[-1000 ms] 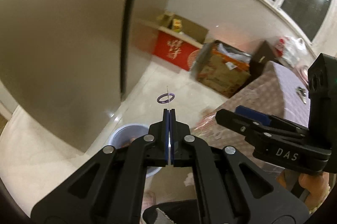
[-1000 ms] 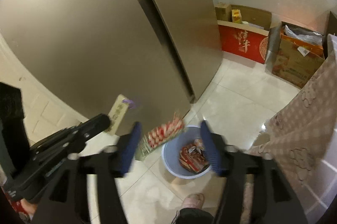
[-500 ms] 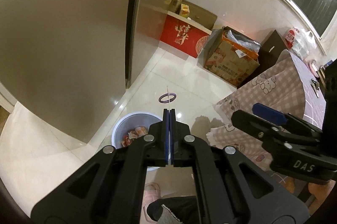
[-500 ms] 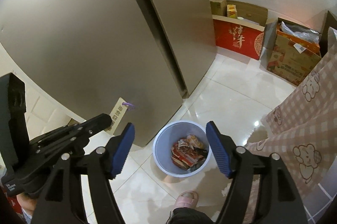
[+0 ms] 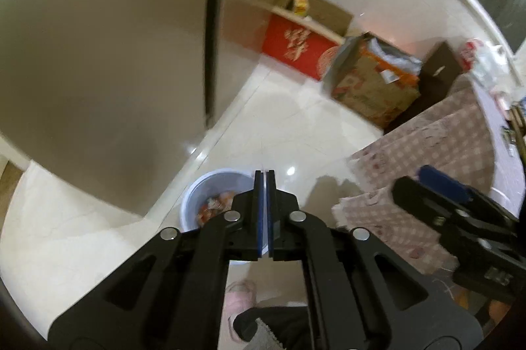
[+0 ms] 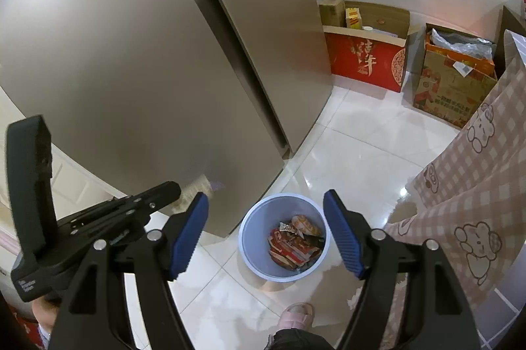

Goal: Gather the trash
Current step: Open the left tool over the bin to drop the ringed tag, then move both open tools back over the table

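Observation:
A pale blue bin (image 6: 254, 248) stands on the floor beside the fridge, with snack wrappers (image 6: 296, 245) lying in it. My right gripper (image 6: 265, 195) hangs open above it, nothing between its blue pads (image 6: 187, 238). My left gripper (image 5: 265, 172) is shut, and nothing shows between its pads in the left wrist view. Below it lies the bin (image 5: 197, 195). In the right wrist view a blurred paper tag (image 6: 197, 185) with a purple loop sits just off the left gripper (image 6: 174, 187); I cannot tell if they touch. The right gripper (image 5: 414, 179) shows at the right of the left wrist view.
A tall steel fridge (image 6: 131, 54) rises just behind the bin. A red box (image 6: 365, 60) and a printed cardboard box (image 6: 453, 87) stand by the far wall. A checked tablecloth (image 6: 476, 185) hangs at the right. A person's pink slipper (image 6: 296, 314) is beside the bin.
A wrapper that was between the right jaws a second ago now lies in the bin, and those jaws stand wider. The tag's edge and purple loop no longer show above the left fingertips.

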`<state>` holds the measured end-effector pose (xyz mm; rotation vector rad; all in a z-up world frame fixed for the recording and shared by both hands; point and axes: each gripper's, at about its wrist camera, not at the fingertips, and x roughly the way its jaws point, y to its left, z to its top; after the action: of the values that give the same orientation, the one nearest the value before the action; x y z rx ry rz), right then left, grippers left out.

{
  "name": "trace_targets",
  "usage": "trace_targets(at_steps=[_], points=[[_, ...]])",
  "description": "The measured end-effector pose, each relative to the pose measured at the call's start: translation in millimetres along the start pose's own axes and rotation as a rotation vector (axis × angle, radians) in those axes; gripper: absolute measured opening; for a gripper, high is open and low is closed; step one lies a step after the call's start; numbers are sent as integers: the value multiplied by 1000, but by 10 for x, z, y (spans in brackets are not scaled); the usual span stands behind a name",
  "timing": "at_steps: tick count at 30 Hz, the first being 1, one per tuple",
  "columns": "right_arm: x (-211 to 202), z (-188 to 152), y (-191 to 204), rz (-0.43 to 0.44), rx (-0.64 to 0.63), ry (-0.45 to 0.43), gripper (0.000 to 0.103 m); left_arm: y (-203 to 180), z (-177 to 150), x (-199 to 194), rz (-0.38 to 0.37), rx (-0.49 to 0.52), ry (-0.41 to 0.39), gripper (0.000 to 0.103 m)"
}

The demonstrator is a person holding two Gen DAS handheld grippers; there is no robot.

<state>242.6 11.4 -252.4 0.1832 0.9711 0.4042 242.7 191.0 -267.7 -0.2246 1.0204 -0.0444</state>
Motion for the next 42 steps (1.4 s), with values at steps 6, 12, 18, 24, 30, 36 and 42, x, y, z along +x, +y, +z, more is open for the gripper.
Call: trace_targets(at_steps=[6, 12, 18, 24, 30, 36, 42], points=[[-22, -10, -41, 1, 12, 3, 71, 128, -50, 3, 11, -78, 5, 68], [-99, -14, -31, 3, 17, -1, 71, 42, -57, -155, 12, -44, -16, 68], [-281, -13, -50, 4, 20, -24, 71, -122, -66, -341, 8, -16, -43, 68], [-626, 0, -129, -4, 13, -73, 71, -445, -58, -575, -8, 27, -89, 70], [-1142, 19, -448, -38, 20, -134, 71, -1060, -38, -766, -55, 109, -131, 72], [-1738, 12, -1131, -117, 82, -184, 72, -1983, -24, -796, -122, 219, -150, 74], [-2321, 0, -1977, -225, 189, -254, 72, -2871, -18, -741, -178, 325, -161, 76]])
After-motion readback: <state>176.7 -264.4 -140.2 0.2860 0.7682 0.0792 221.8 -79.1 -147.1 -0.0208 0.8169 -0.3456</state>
